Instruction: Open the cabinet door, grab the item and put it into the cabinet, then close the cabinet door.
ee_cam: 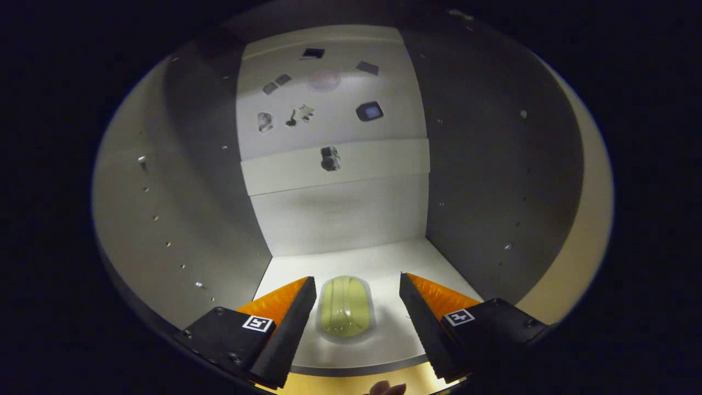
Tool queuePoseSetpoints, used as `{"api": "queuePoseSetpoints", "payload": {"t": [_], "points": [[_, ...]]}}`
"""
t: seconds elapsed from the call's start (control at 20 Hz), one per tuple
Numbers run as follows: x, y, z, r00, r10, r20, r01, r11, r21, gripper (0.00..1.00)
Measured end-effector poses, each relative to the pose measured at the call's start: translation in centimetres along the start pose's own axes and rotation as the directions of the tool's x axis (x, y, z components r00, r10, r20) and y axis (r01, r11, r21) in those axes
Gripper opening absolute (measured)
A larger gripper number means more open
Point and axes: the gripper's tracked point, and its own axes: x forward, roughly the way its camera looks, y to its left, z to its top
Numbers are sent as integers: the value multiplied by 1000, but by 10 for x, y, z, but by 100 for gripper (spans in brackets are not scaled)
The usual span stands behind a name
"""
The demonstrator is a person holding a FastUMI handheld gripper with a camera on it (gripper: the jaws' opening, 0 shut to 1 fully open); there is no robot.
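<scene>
Cabinet walls surround my view, its pale shelf floor running to the back panel at twelve o'clock. On that floor I see the yellow-green translucent item lying between my tongs, whose fingers stand spread, touching nothing.

Sm. dark patches scattered on back panel; kind unclear.

Dim fisheye view, bright cabinet back panel, shadowed side walls, bowed and soft at edges.
</scene>
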Motion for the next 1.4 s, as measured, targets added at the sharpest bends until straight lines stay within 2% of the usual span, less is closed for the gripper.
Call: {"api": "queuePoseSetpoints", "payload": {"t": [0.25, 0.55, 0.75, 1.05, 1.25, 1.4], "points": [[-101, 0, 47, 979, 10, 202, 9, 996, -94, 98], [-229, -18, 69, 944, 3, 331, 26, 996, -86, 98], [-303, -46, 64, 935, -24, 355, 35, 999, -25, 98], [-389, -93, 57, 922, -43, 385, 66, 997, -47, 98], [-456, -135, 66, 896, -107, 431, 140, 989, -45, 98], [-481, -165, 58, 898, -157, 411, 183, 983, -25, 97]]}}
